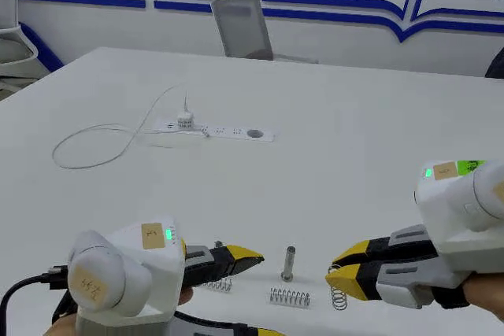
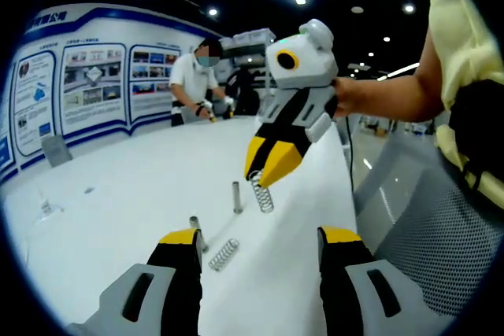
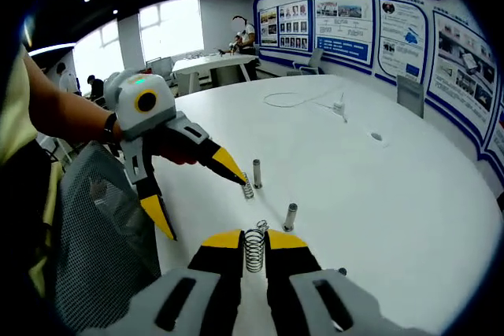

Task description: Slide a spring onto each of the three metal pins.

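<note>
1. Just ahead of the right gripper (image 1: 345, 273) in the head view: an upright bare pin (image 1: 288, 264) on the table (image 1: 339, 100). Clenched on a spring (image 1: 338, 294) that hangs below the tips, probably to leave its lower end free for that pin.
2. Between the spread jaws of the left gripper (image 2: 260, 235), in its own view: nothing grasped, released wide. Just ahead of its left jaw, a loose spring (image 2: 224, 253) lying flat; likely poised to fetch it next.
3. Pinched in the narrow gap at the right gripper's closed tips, in its own view: the held spring. Slightly right and just ahead, the pin, close enough for lining up. Farther on, a far pin (image 3: 257, 173) beside the left gripper's upper tip. No spring threaded on either, by the look of it.
</note>
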`<state>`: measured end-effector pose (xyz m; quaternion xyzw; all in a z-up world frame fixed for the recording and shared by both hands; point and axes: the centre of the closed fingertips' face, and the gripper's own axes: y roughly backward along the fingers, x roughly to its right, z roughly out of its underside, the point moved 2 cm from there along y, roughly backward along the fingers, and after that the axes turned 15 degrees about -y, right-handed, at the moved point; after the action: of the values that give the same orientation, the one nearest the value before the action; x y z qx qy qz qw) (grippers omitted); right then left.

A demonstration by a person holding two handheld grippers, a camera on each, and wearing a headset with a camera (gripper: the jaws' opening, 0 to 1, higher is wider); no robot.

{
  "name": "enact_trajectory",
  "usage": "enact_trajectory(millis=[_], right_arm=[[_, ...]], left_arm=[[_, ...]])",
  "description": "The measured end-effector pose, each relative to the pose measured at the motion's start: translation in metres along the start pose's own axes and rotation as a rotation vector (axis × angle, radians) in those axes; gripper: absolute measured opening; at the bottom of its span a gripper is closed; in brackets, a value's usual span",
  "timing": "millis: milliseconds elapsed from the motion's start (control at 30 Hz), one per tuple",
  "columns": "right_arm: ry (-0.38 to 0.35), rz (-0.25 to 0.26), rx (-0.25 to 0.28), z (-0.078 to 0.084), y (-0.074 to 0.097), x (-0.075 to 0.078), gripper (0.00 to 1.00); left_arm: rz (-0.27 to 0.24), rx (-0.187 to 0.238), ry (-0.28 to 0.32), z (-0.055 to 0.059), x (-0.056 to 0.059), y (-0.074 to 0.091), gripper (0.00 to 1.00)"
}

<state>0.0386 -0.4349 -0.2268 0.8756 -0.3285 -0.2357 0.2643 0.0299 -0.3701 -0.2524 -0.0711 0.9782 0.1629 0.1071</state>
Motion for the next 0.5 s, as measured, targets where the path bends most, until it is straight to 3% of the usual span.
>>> enact_trajectory(millis=[333,500], right_arm=[[0.018,-0.086,0.049,-0.021,-0.005,-0.029,0.11],[0.03,-0.108,0.064,-0.026,-0.009,-0.038,0.11]], left_arm=[[0.011,0.041,0.029,-0.009,-0.001,-0.004,0.52],[0.014,0.068,0.046,-0.013,-0.004,-0.003,0.41]])
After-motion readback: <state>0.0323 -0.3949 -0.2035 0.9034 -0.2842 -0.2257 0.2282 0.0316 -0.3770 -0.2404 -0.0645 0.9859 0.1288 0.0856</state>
